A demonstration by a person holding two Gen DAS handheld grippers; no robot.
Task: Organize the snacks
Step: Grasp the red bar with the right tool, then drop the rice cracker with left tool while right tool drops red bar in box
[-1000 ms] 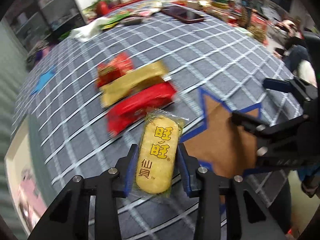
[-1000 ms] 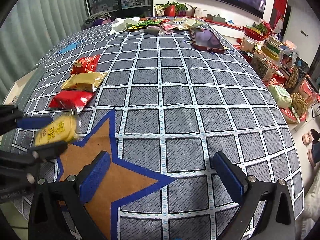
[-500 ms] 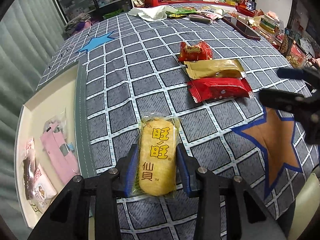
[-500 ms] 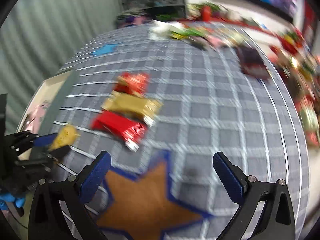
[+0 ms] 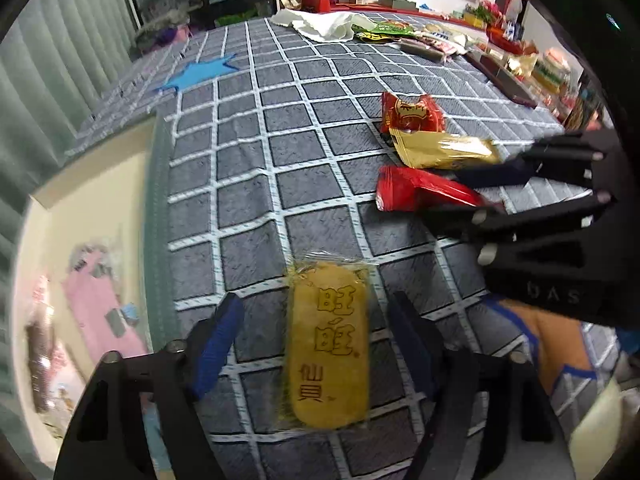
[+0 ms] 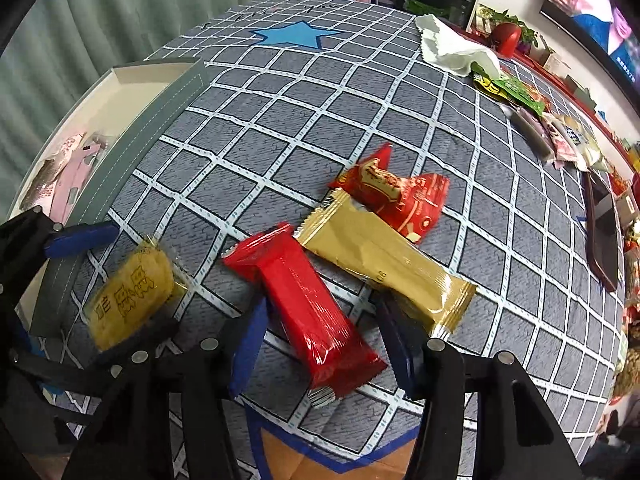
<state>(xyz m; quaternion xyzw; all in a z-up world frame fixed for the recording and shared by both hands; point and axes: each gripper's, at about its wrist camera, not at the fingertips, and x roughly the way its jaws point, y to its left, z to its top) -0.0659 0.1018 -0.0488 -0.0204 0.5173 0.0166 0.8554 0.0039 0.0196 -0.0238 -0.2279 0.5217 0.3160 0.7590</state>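
I see the grey checked tablecloth [image 5: 256, 168] with a shallow cream tray [image 5: 100, 208] at its left edge. My left gripper [image 5: 316, 344] is spread apart; the yellow rice-cracker packet [image 5: 328, 360] lies loose between its fingers. My right gripper [image 6: 324, 344], also spread, straddles the long red foil packet [image 6: 308, 304] near the gold wrapper [image 6: 380, 256].

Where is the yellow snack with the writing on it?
In the left wrist view, the yellow snack lies on the checked cloth between the open left tool, right of the box.
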